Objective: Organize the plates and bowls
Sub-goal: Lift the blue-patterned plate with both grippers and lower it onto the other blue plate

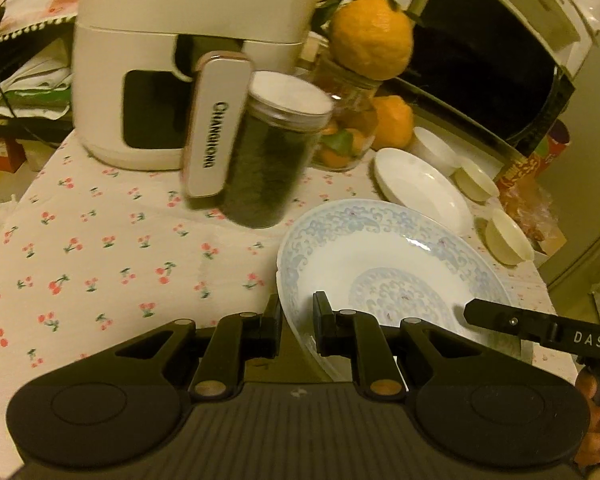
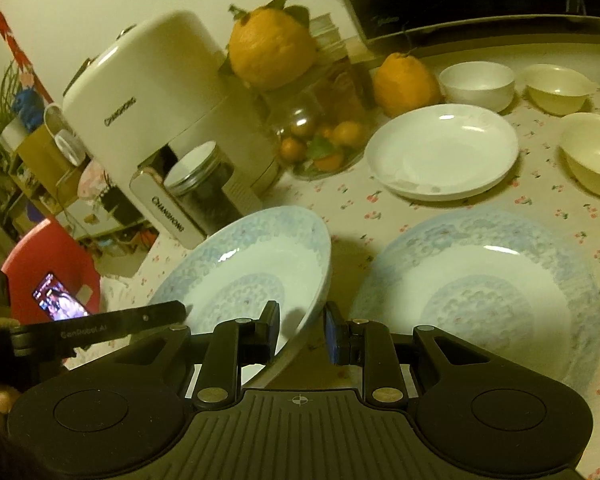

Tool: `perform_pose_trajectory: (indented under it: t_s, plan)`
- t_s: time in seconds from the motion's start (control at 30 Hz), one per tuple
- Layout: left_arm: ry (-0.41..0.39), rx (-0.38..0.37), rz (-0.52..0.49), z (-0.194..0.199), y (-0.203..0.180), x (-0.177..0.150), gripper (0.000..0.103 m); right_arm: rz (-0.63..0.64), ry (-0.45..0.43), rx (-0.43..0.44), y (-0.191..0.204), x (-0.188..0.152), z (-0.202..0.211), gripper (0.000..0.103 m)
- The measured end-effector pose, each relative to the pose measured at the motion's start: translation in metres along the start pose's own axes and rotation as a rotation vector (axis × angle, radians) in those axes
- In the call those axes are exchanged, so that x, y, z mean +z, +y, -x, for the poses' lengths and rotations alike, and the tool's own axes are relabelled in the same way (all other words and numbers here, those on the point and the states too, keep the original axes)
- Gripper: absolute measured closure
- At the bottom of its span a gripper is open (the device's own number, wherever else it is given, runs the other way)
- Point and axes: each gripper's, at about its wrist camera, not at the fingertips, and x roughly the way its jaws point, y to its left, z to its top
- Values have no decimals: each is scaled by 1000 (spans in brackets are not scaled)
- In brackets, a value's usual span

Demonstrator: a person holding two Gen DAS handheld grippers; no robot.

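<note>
A blue-patterned plate hangs tilted above the cherry-print tablecloth, gripped from both sides. My left gripper is shut on its near left rim. My right gripper is shut on the opposite rim of the same plate. The right gripper's black finger shows over the plate's right side. A second blue-patterned plate lies flat on the table to the right. Behind it sit a plain white plate, a white bowl and two cream bowls.
A white air fryer with its handle sticking out stands at the back left, with a dark lidded jar in front. A glass jar of small oranges, two large oranges and a microwave fill the back. A red stool stands beyond the table's left edge.
</note>
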Motion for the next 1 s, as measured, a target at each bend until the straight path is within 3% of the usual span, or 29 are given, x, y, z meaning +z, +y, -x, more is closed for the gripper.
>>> perform_pose_trajectory:
  t_s: [1.0]
  plan:
    - [67, -69, -157, -53, -96, 0, 89, -111, -60, -98, -95, 8, 48, 79]
